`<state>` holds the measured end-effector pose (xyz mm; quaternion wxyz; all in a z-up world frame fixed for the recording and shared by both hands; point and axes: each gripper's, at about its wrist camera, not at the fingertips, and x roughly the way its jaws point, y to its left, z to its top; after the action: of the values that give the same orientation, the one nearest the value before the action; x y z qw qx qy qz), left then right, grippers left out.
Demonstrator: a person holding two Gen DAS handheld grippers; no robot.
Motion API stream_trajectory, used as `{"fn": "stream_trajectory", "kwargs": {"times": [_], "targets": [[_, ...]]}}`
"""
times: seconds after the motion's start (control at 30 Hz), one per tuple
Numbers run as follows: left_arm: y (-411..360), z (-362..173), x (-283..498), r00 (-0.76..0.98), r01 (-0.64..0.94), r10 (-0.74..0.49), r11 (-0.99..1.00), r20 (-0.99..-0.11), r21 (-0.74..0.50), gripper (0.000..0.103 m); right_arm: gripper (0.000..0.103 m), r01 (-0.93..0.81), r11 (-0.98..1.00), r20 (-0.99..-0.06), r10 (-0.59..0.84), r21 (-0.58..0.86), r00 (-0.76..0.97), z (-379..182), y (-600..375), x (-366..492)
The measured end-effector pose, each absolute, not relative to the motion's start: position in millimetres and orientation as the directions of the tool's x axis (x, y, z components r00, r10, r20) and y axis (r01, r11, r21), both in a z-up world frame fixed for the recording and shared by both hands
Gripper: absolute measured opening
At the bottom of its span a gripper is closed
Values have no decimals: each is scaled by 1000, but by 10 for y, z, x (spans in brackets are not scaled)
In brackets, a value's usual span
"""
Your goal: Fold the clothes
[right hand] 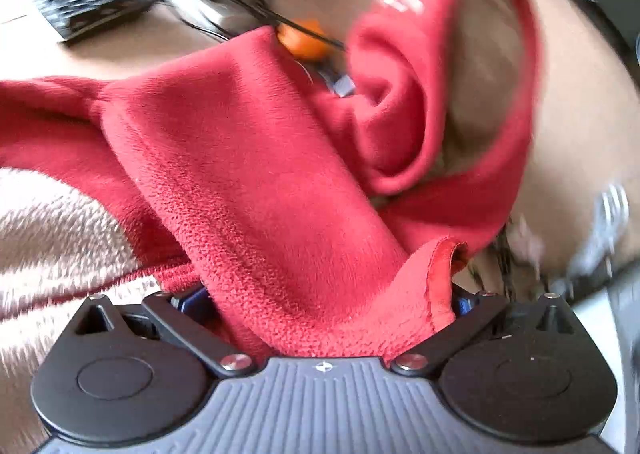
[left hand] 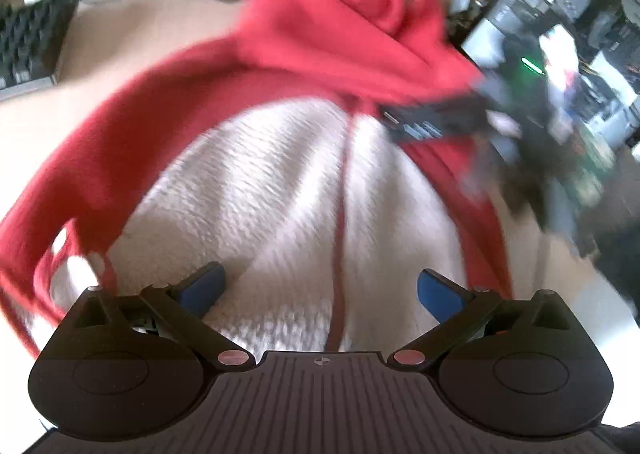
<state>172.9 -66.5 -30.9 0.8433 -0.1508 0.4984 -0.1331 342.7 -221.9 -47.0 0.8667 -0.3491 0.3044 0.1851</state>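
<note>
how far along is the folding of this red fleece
Early. Nothing looks folded yet: the red fleece jacket lies open, its white lining face up and the hood bunched. In hand: red fabric fills the right claw, though whether it is clamped is hidden. The left claw is open over the lining, holding nothing. Left: flattening, sleeves in, folding the body.

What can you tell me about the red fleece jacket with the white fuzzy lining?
The red fleece jacket with white fuzzy lining lies open and rumpled on a beige table, its shaggy lining facing up with red trim along the edges. One red fold is bunched between the fingers of the right gripper, which is lifting it. The left gripper hovers open above the lining. White lettering shows near one curled opening, too blurred to read.
</note>
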Motion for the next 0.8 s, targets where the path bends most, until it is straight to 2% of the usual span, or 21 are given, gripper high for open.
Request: {"fn": "stream_trajectory", "kwargs": {"times": [0.13, 0.23, 0.3, 0.4, 0.57, 0.67, 0.8], "targets": [[-991, -294, 1597, 388, 164, -478, 877, -788, -451, 103, 103, -544, 685, -647, 138, -485, 750, -448, -2221, 3276], [-1070, -236, 1608, 342, 249, -514, 857, -786, -452, 103, 103, -508, 798, -690, 168, -324, 704, -252, -2541, 3136], [-970, -142, 1678, 390, 252, -491, 870, -779, -423, 103, 103, -441, 867, -695, 170, -232, 699, -155, -2818, 3055], [-783, 34, 1822, 532, 208, -355, 935, -769, -287, 103, 103, -321, 929, -675, 119, -182, 728, -29, -3077, 2976], [-769, 169, 2084, 719, 146, -36, 984, -694, 101, 103, 103, -253, 967, -668, 202, 22, 716, 95, -3358, 2993], [-958, 53, 2230, 759, 186, 61, 934, -649, 305, 103, 103, -241, 968, -675, 223, 69, 703, 12, -3302, 3086], [-1186, -247, 2457, 770, 221, 145, 853, -621, 473, 103, 103, -277, 961, -701, 214, 24, 680, -155, -3179, 3011]]}}
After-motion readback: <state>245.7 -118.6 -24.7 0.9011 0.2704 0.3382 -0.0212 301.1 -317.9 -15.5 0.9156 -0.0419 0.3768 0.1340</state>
